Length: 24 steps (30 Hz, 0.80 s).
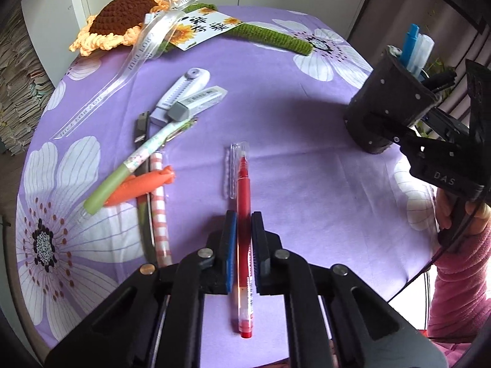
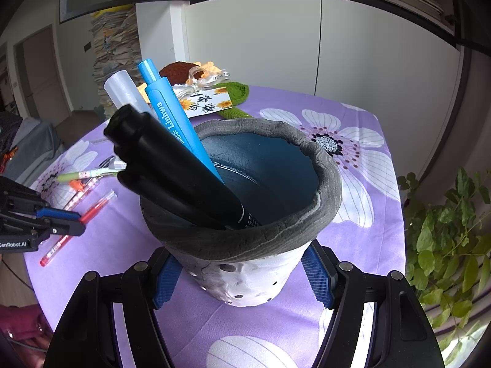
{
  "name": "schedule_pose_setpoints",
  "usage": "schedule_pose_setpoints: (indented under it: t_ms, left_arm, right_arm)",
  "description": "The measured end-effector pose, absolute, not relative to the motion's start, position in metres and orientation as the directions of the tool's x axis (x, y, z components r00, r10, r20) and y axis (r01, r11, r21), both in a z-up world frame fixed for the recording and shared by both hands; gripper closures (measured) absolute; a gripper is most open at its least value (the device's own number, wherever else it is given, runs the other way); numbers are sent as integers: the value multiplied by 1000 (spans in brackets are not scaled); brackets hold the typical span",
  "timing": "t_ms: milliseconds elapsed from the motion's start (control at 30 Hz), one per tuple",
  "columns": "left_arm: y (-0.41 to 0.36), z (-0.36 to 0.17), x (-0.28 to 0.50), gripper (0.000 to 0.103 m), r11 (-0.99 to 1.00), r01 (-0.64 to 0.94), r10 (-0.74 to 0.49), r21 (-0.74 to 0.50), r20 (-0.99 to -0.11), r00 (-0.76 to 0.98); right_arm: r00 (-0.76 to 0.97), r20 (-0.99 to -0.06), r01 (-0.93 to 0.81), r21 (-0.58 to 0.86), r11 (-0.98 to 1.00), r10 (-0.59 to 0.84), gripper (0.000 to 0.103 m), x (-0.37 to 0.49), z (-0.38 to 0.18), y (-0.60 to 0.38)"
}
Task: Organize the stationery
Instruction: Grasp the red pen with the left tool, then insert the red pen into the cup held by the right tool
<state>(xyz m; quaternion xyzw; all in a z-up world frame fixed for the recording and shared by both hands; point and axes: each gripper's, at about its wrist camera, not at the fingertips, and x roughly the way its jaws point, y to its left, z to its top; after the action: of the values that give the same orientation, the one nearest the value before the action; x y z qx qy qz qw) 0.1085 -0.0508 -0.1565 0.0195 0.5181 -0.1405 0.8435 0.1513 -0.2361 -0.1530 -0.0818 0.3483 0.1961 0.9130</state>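
A red gel pen (image 1: 244,190) with a clear cap lies on the purple flowered tablecloth (image 1: 307,184), pointing away from me. My left gripper (image 1: 244,214) is shut on its barrel, a blue pad on either side; the right wrist view shows the same grip on the red pen (image 2: 95,207) at the far left. My right gripper (image 2: 242,276) is shut on a grey pen holder (image 2: 245,245) that stands on the cloth. Inside it lean a blue pen (image 2: 172,116), a black marker (image 2: 172,165) and a translucent pen (image 2: 122,92). In the left wrist view the pen holder (image 1: 386,107) is at the right.
Left of the red pen lie a green-capped pen (image 1: 132,162), an orange carrot-shaped pen (image 1: 141,187), a pink striped pen (image 1: 161,214), a white utility knife (image 1: 184,92) and an eraser (image 1: 196,102). A crocheted sunflower (image 1: 122,21) lies at the far edge. A potted plant (image 2: 445,230) stands beside the table.
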Motion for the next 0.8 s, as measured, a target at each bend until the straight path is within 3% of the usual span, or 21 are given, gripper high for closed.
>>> schedule_pose_setpoints:
  t_ms: [233, 267, 333, 367, 567, 633, 800]
  left_arm:
    - [-67, -152, 115, 90, 959, 262, -216, -112, -886, 411]
    - [-67, -151, 118, 87, 962, 254, -206, -104, -884, 420]
    - [-70, -148, 125, 69, 962, 258, -202, -94, -879, 432]
    - [-72, -147, 129, 67, 962, 260, -193, -82, -878, 439]
    - [-88, -151, 148, 71, 951, 307, -177, -40, -885, 431]
    - [-90, -151, 149, 90, 951, 308, -164, -21, -880, 446]
    - [-86, -145, 148, 91, 950, 310, -189, -46, -874, 448]
  right_arm:
    - [680, -668, -415, -12, 910, 302, 32, 151, -153, -236]
    - [680, -668, -415, -12, 910, 302, 32, 151, -153, -236]
    - [680, -668, -415, -12, 910, 302, 32, 151, -153, -236]
    - [680, -668, -415, -12, 910, 302, 32, 151, -153, -236]
    - [680, -668, -415, -12, 910, 301, 32, 151, -153, -236]
    - [680, -668, -415, -12, 910, 301, 32, 151, -153, -236]
    - [680, -668, -415, -11, 910, 302, 32, 152, -153, -236]
